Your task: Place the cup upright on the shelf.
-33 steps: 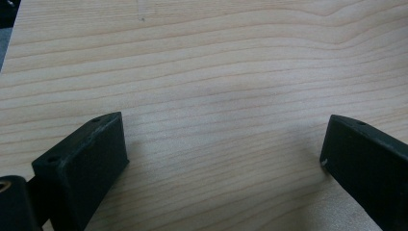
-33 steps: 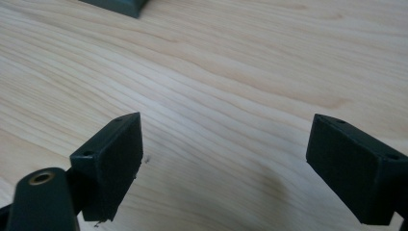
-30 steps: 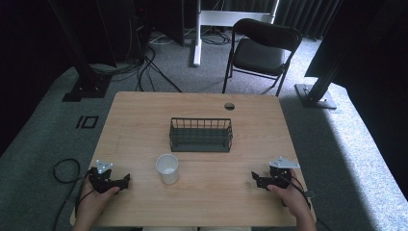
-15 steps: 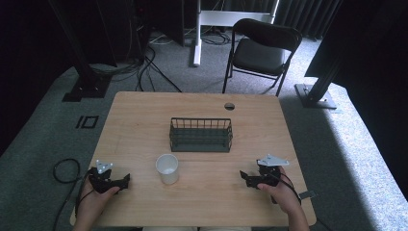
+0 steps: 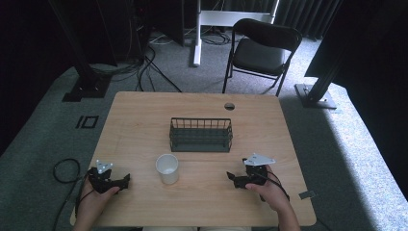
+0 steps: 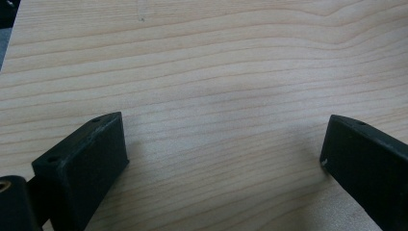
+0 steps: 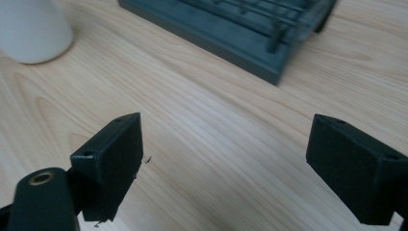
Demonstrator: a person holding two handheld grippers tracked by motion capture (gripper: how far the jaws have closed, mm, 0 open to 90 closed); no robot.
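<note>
Holding my right gripper [image 5: 236,179] jaws spread, empty, low over the table [image 5: 144,120]; left gripper [image 5: 122,182] likewise. White cup [image 5: 167,168] upright between them, mouth up, top cropped in right gripper view. Wire basket [image 5: 201,135] lies crosswise behind.

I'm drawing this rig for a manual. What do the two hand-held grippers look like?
Each is a black hand-held gripper with two blocky, matte black jaws bearing small screw holes. The left hand-held gripper and the right hand-held gripper each carry a grey three-cornered plate on top. A thin black cable loops off the left one over the table edge. The forearms show no sleeves.
</note>
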